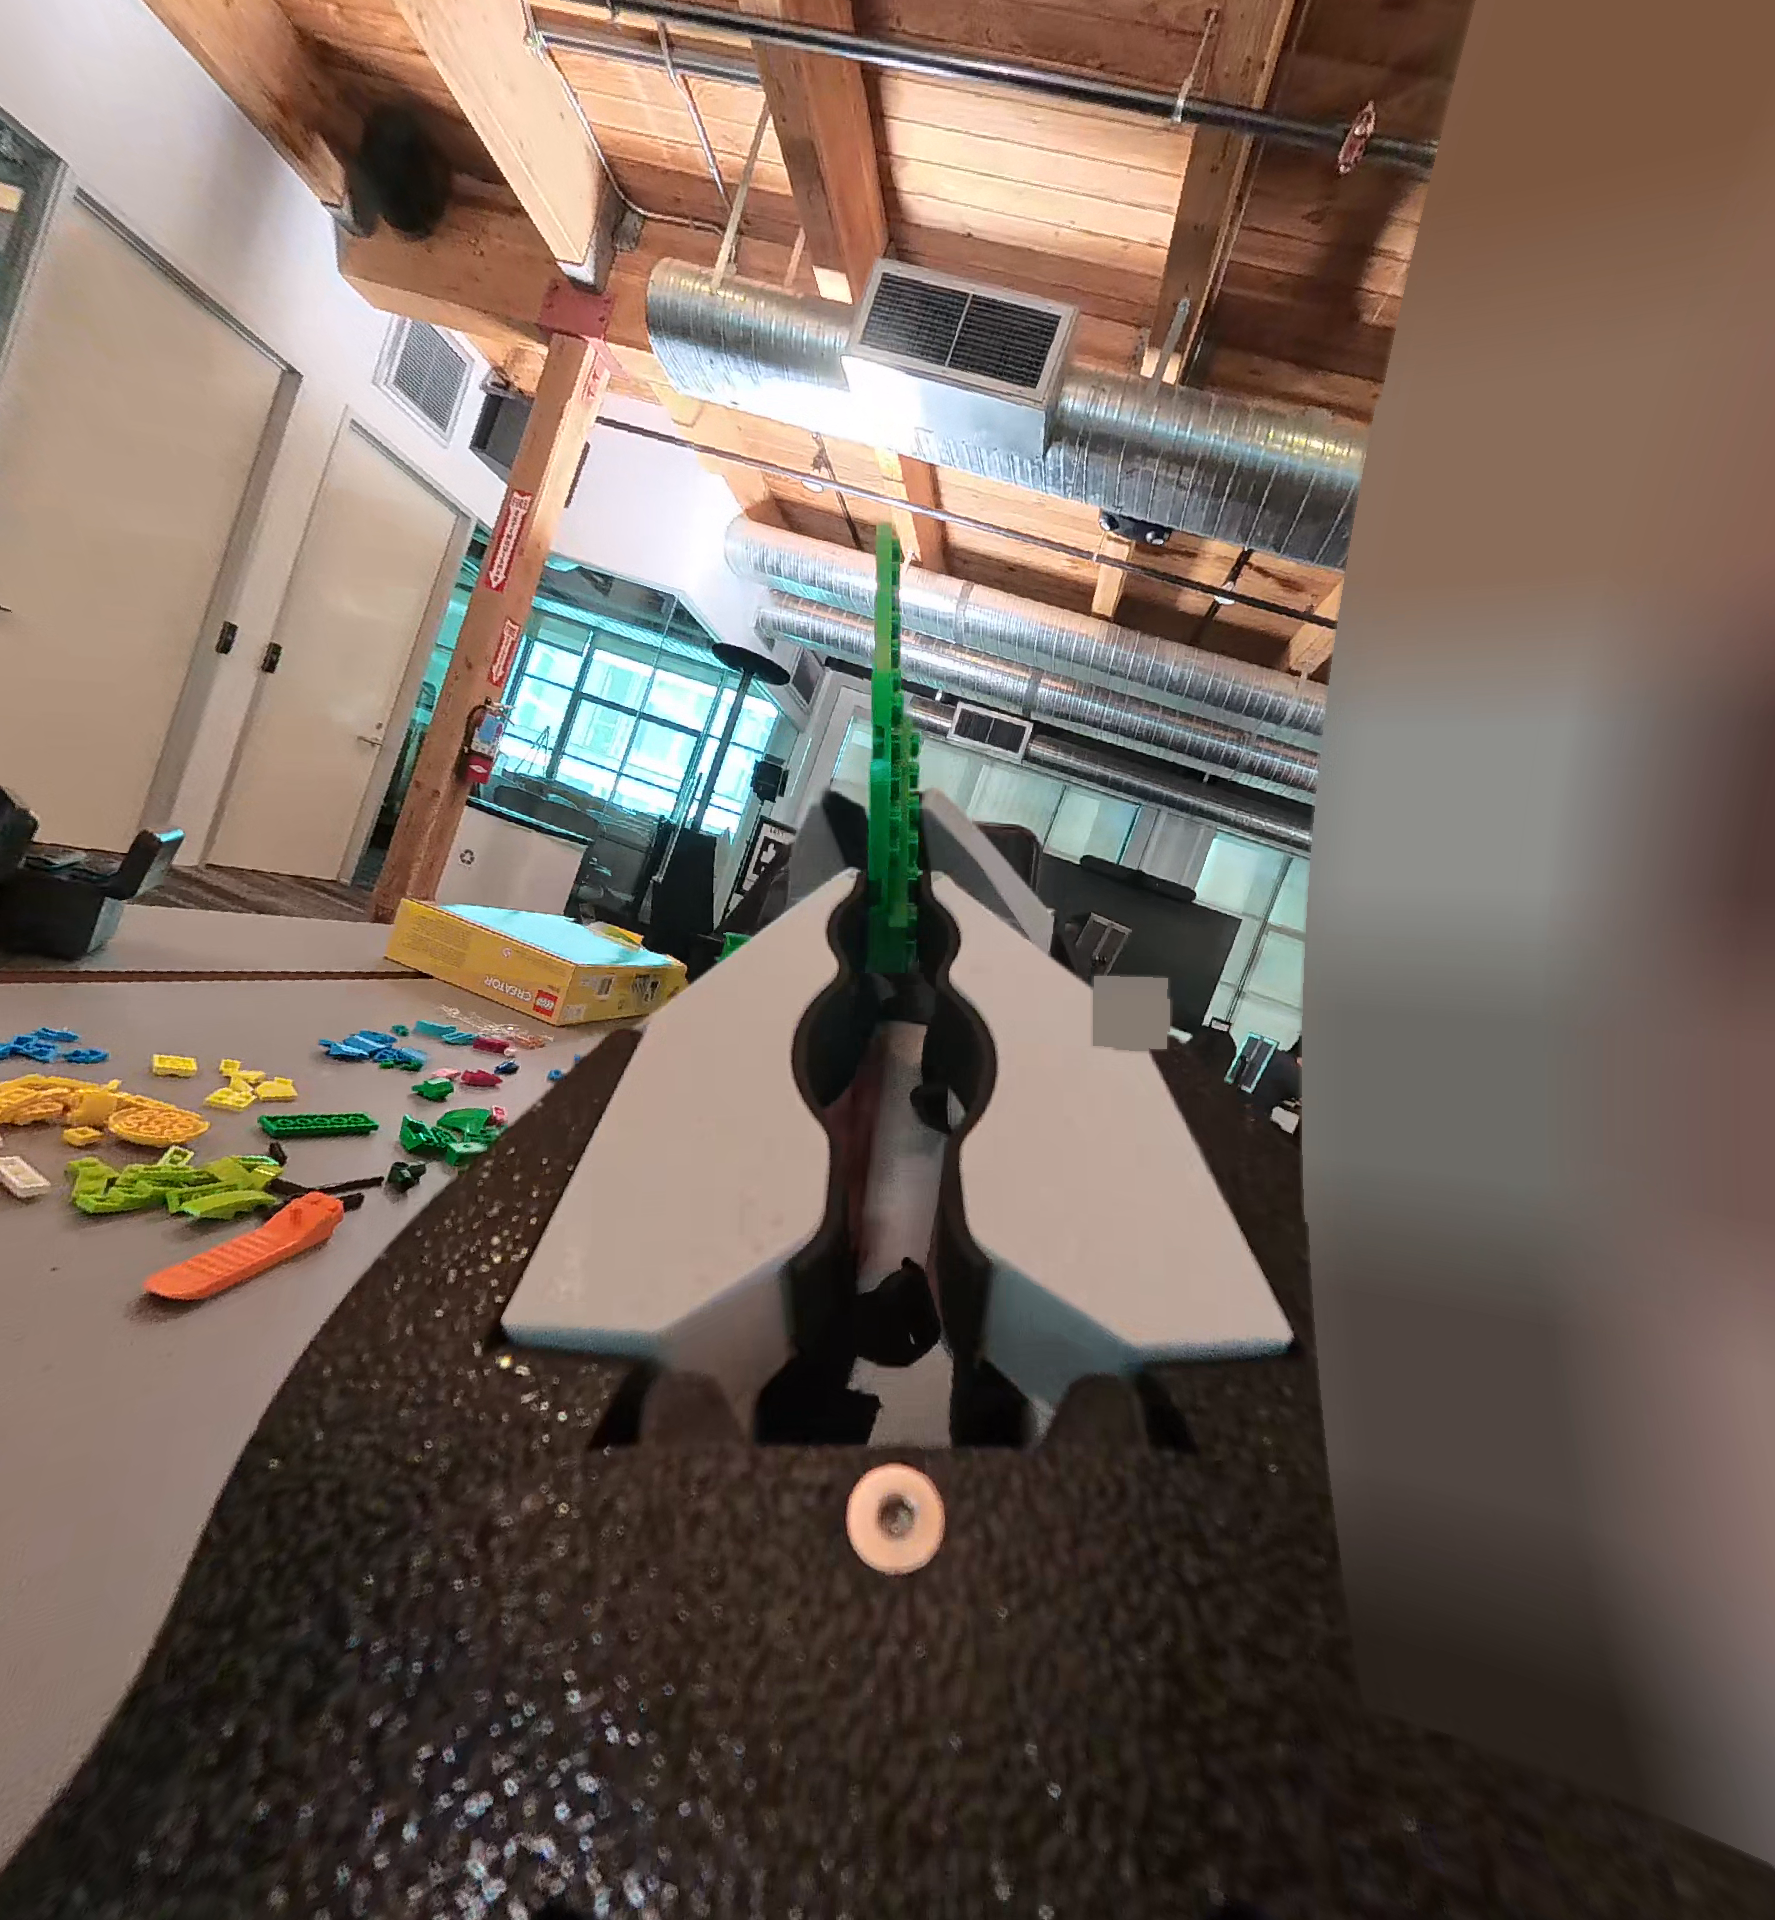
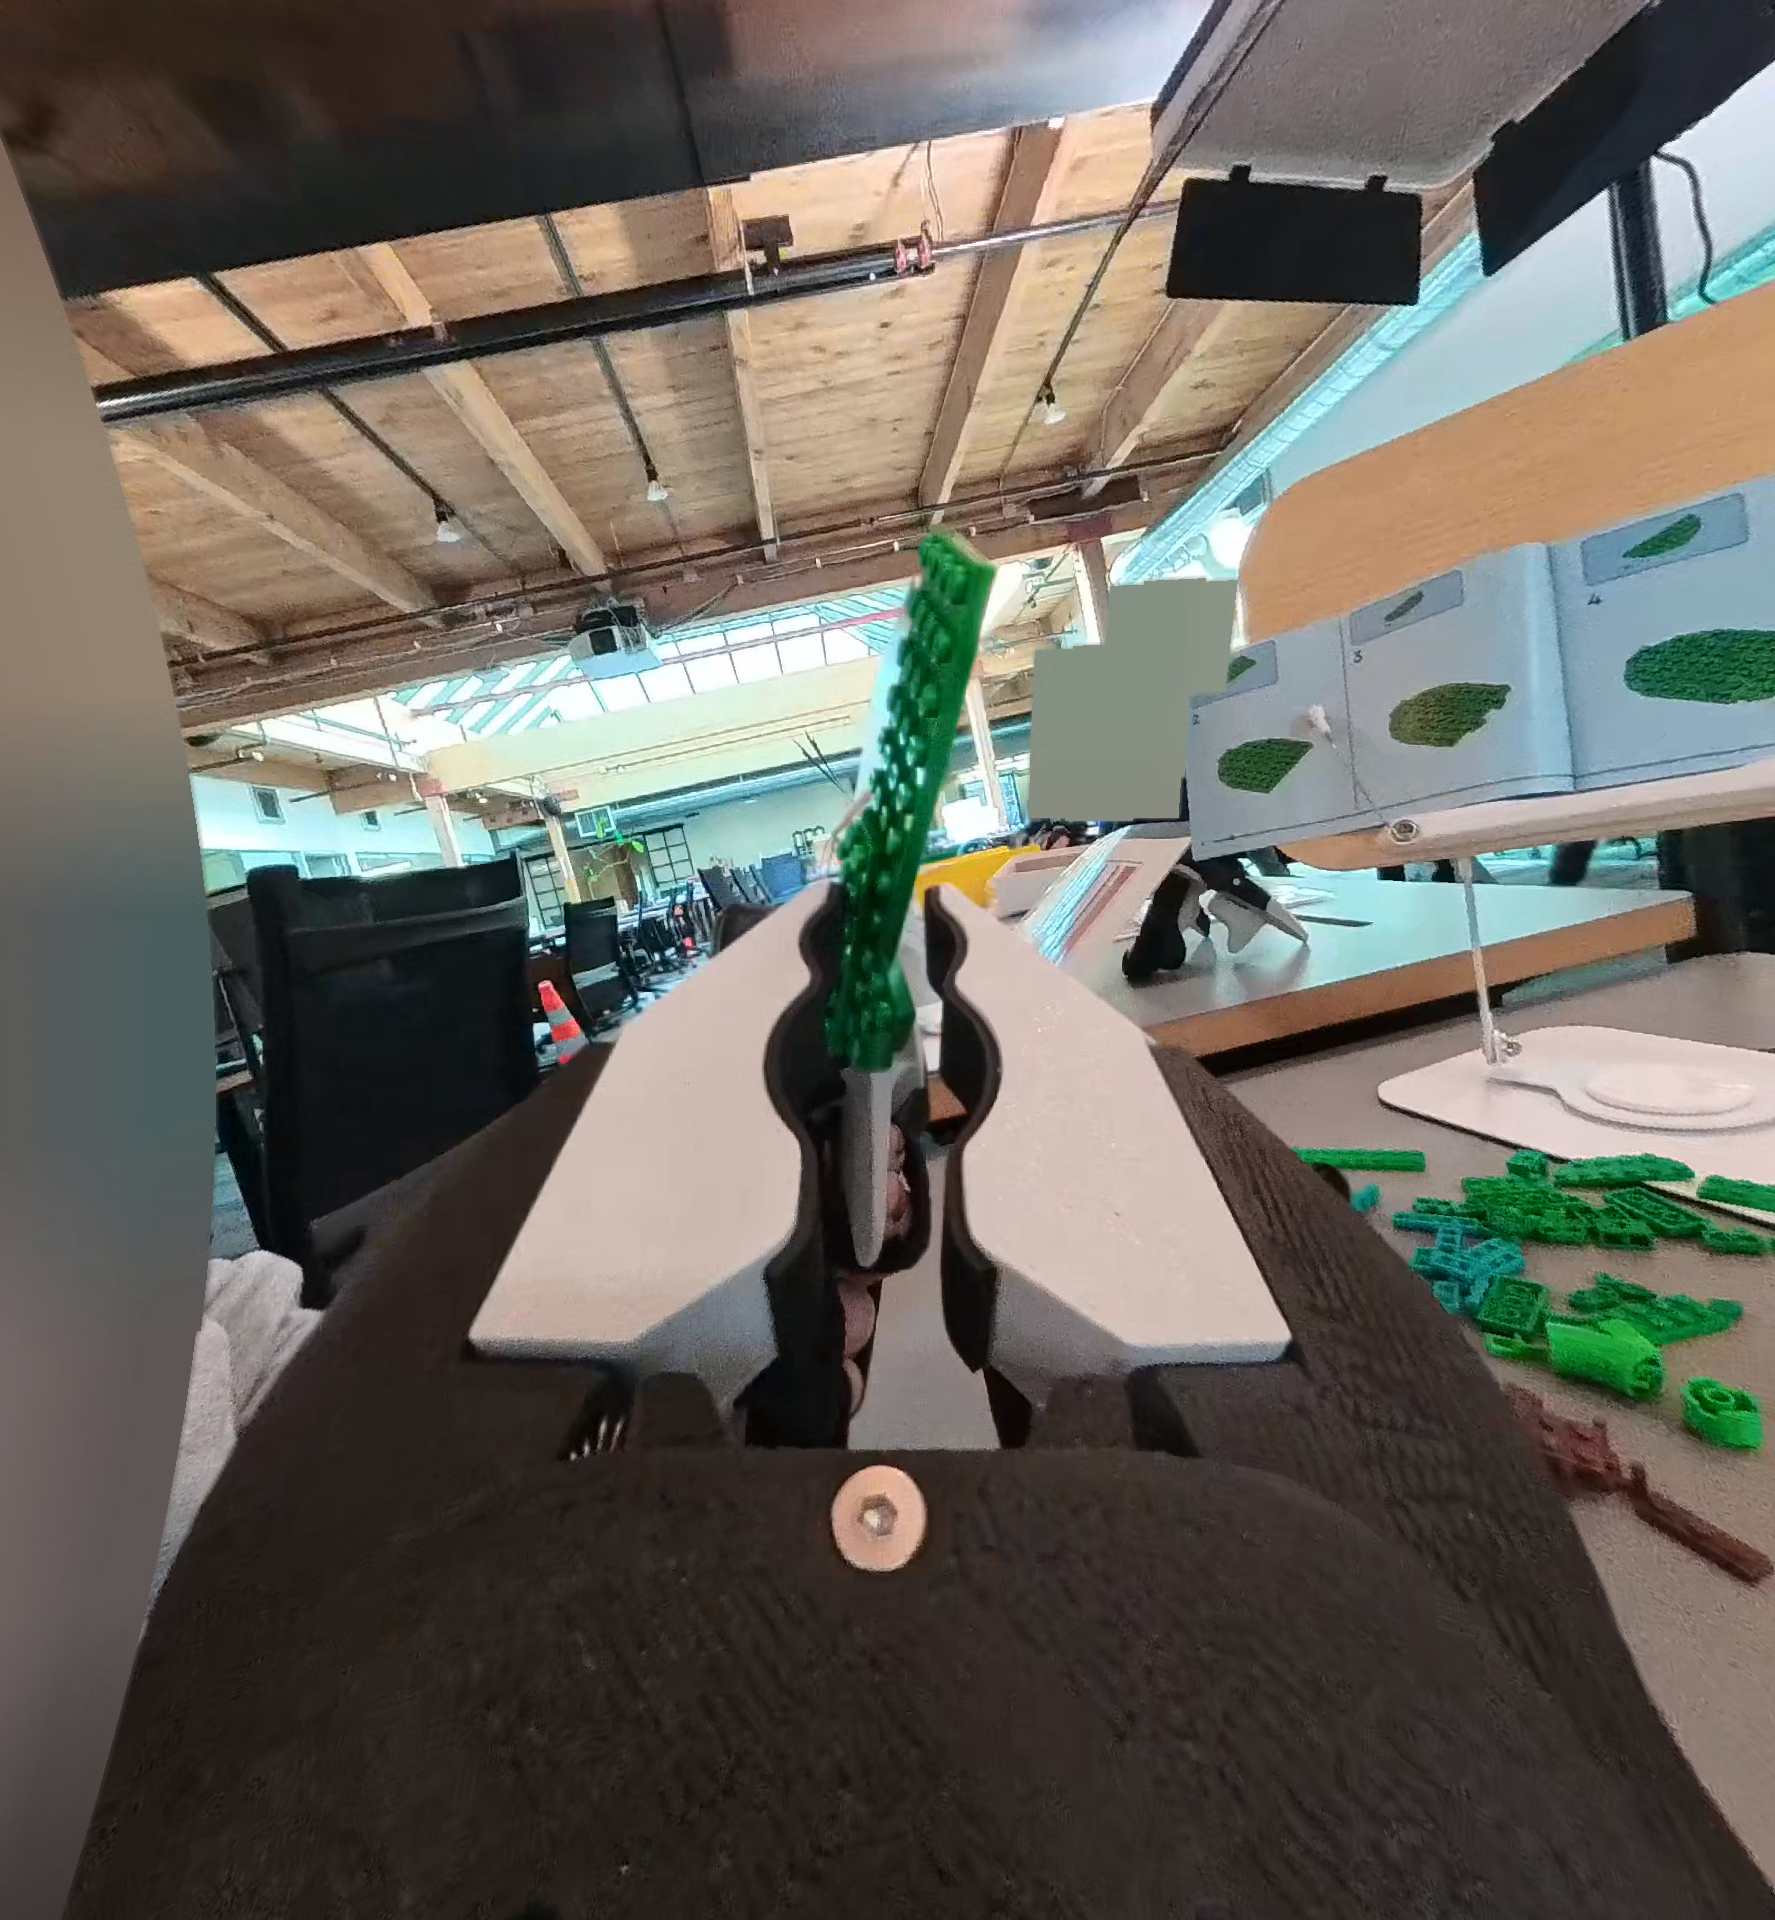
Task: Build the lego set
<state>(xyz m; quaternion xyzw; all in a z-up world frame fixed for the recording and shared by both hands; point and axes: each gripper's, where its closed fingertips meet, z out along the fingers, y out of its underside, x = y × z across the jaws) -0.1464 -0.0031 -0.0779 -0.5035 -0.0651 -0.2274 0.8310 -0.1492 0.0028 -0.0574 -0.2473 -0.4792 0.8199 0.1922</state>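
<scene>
At mid-frame in both views a green studded plate (image 1: 891,790) stands up edge-on, the left tongs (image 1: 891,883) clamped on it, the right tongs (image 2: 878,914) slightly apart around it, their right pad clear, above loose bricks (image 1: 176,1132) on the tabletop (image 1: 83,1455).

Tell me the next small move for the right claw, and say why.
Probably close the right claw a little further. The green plate stands between its fingers, against the left one, with a gap visible before the right pad. The left claw is clamped on the plate's lower end.
</scene>
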